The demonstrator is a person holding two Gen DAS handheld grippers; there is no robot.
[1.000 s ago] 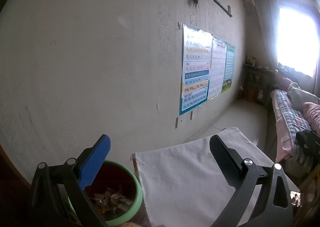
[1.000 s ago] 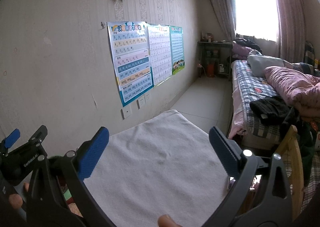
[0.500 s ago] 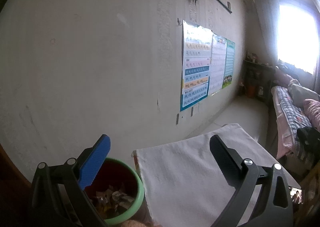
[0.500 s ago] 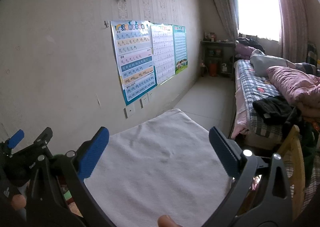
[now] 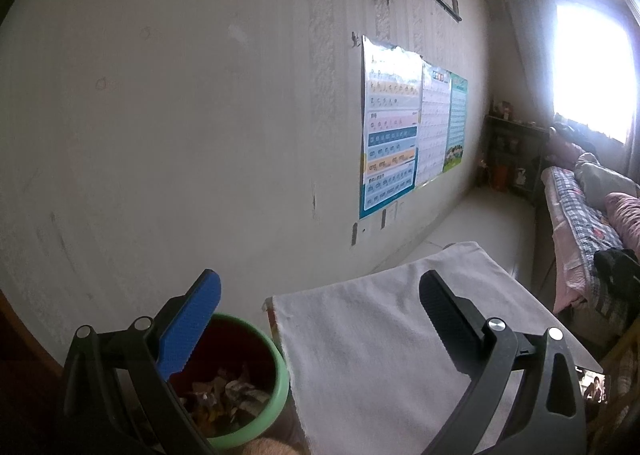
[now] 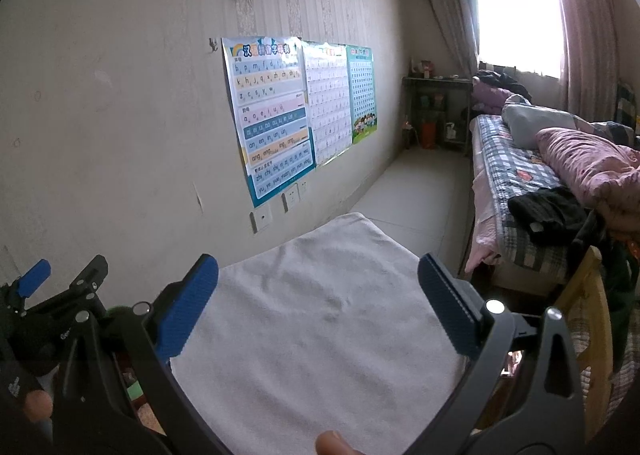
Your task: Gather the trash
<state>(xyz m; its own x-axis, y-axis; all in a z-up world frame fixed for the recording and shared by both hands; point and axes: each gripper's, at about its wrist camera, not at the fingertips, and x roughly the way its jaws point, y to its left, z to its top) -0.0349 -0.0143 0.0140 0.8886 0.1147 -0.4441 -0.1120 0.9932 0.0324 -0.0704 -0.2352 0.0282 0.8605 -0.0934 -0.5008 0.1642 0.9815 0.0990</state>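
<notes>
While your left claw (image 5: 320, 319) drifted slightly over the last second, lifting the view a touch, its fingers stayed spread wide with nothing between them. The right claw (image 6: 318, 297) was likewise open and empty, and it barely shifted. The green bin (image 5: 276, 383) sat at the left edge of the table (image 5: 380, 355), touching or just beside the white cloth, with crumpled scraps of trash (image 5: 228, 391) lying inside it. The cloth (image 6: 320, 315) showed no loose litter in either view. Judgement: collection looked finished or nearly so; both claws appeared to be idling above the table. Nothing new entered the bin during this interval.
</notes>
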